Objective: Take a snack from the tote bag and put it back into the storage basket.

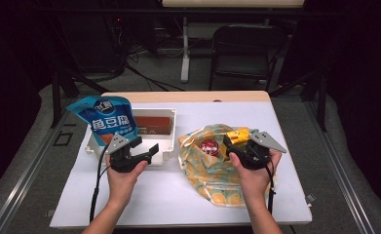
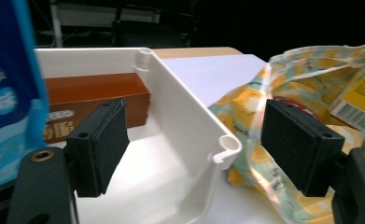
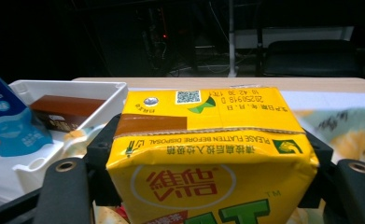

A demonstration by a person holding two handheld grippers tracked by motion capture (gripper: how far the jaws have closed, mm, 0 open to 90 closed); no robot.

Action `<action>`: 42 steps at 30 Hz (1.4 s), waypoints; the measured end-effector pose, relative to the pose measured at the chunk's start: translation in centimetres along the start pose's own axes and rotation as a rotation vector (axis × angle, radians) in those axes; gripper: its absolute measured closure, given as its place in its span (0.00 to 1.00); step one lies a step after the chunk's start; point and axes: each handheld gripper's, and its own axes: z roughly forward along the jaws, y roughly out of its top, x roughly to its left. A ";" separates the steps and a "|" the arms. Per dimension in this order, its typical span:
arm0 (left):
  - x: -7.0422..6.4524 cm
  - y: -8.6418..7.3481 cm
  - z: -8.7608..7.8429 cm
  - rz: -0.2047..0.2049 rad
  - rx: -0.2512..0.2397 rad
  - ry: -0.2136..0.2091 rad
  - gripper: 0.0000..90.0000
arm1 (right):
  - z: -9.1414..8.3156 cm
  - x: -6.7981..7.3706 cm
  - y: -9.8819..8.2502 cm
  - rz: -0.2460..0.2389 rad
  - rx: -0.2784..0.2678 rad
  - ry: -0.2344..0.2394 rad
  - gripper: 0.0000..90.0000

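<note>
My right gripper (image 1: 234, 140) is shut on a yellow drink carton (image 1: 239, 133), held just above an open bag with an orange-fruit print (image 1: 212, 185). In the right gripper view the carton (image 3: 203, 140) sits between both jaws. A red-topped round item (image 1: 209, 146) lies inside the bag. My left gripper (image 1: 146, 146) is open at the front right corner of a white tray (image 1: 172, 131). In the left gripper view the tray's corner wall (image 2: 185, 116) stands between the open jaws, untouched. A blue pouch (image 1: 107, 119) and a brown box (image 1: 151, 124) are in the tray.
A white sheet (image 1: 178, 195) covers the wooden table, whose far edge (image 1: 188, 96) shows bare. A black chair (image 1: 241, 48) stands beyond the table. The bag lies right of the tray with a narrow gap between them.
</note>
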 end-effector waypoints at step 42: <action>-9.0 -1.4 3.2 0.245 0.046 -0.296 0.26 | -0.4 6.9 0.1 -0.037 0.025 0.214 0.33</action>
